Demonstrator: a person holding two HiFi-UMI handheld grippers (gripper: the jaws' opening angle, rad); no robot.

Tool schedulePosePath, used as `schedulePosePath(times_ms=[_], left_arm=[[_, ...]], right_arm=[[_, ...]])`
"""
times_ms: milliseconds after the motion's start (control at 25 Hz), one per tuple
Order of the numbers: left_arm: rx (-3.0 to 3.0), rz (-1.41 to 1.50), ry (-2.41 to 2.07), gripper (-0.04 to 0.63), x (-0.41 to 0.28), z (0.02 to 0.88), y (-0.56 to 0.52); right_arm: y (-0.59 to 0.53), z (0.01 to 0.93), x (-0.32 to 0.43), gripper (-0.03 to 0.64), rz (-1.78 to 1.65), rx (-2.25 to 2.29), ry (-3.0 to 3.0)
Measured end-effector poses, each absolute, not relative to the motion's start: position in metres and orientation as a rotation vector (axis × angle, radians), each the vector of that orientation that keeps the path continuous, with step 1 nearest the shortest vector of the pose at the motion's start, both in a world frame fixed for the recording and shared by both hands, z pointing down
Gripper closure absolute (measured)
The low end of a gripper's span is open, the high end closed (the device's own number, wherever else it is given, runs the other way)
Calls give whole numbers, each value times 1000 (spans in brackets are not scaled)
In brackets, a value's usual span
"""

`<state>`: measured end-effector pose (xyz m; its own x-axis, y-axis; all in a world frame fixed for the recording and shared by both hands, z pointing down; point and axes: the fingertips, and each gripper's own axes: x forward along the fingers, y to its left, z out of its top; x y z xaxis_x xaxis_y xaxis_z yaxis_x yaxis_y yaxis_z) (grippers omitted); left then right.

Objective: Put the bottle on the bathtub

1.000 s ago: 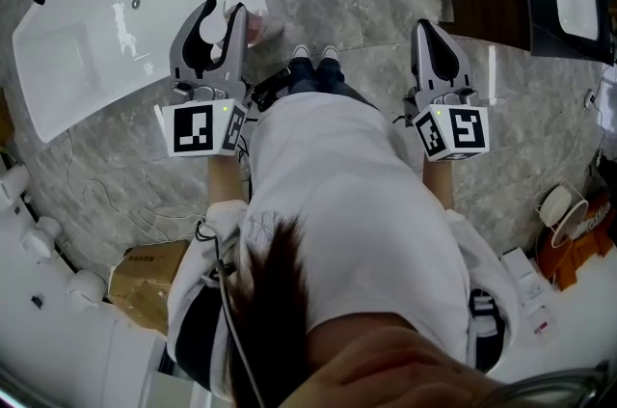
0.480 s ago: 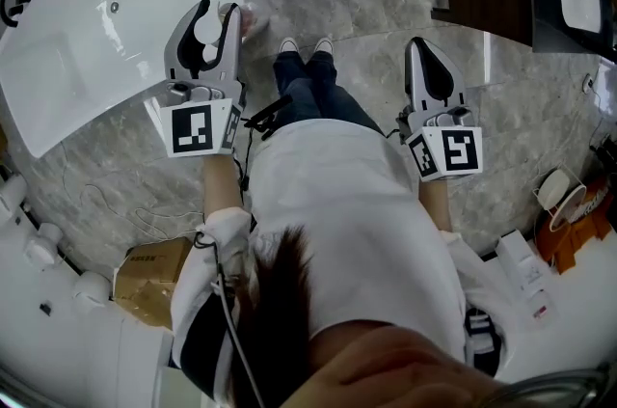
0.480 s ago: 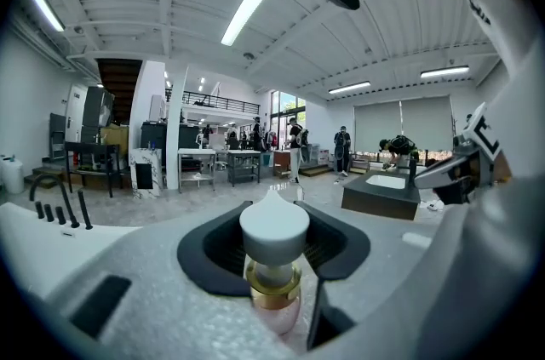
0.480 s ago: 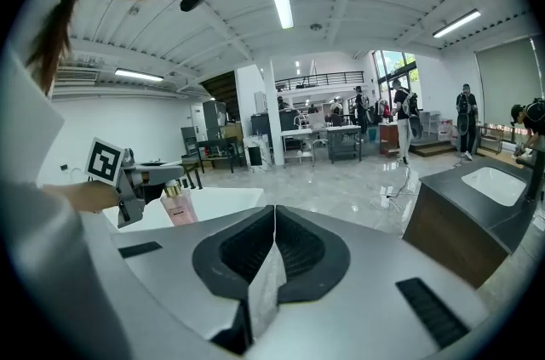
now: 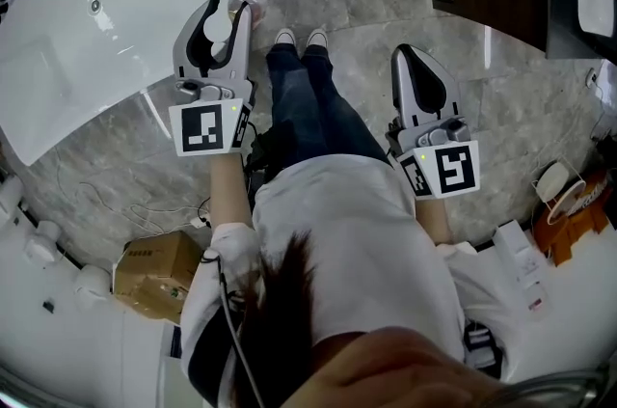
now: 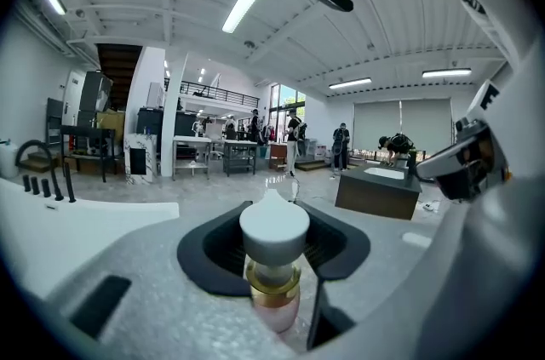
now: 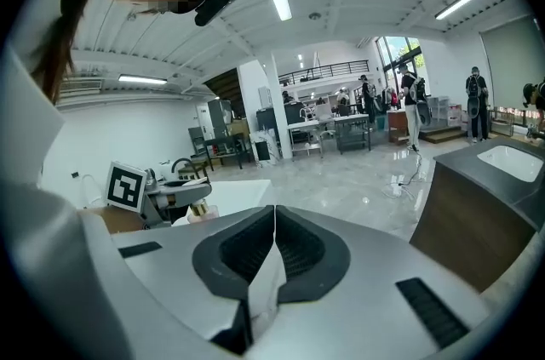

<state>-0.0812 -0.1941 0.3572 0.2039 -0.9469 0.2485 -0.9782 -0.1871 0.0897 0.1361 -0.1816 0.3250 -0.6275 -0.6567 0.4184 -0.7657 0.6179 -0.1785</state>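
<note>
There was the pink bottle [image 6: 272, 265], white cap and gold collar, upright and clamped in the left gripper [image 5: 224, 9], whose jaws stood partway apart and pressed on it. It hung right at the edge of the white bathtub [image 5: 87, 49], whether touching the rim was hard to say. The right gripper [image 5: 416, 61] was well apart from the bathtub, beyond the person's legs [image 5: 304, 97], its jaws closed together on nothing, over the marble floor [image 5: 366, 1].
</note>
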Motion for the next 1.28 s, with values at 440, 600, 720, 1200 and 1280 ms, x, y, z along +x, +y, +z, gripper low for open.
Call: schedulePosePath(times_ms=[440,600,720,1200,1280], left_arm=[[2285,352,-1593,433,-46,475,-208],[2245,404,-1581,433,-40,514,-214],[2286,425,-1494,433,-31,543,-216],[2142,389,-1470,433,-21,648,-227],[2122,389,-1454,433,-20,666,-229]], right_arm=[[-189,394,139,603,579,1183,-2417],[-201,411,134,603,610,1210,-2407],[-205,423,126,603,636,1209,-2417],[-199,469,130,603,747,1206,-2360],[-196,477,134,603,773,1212,-2343]])
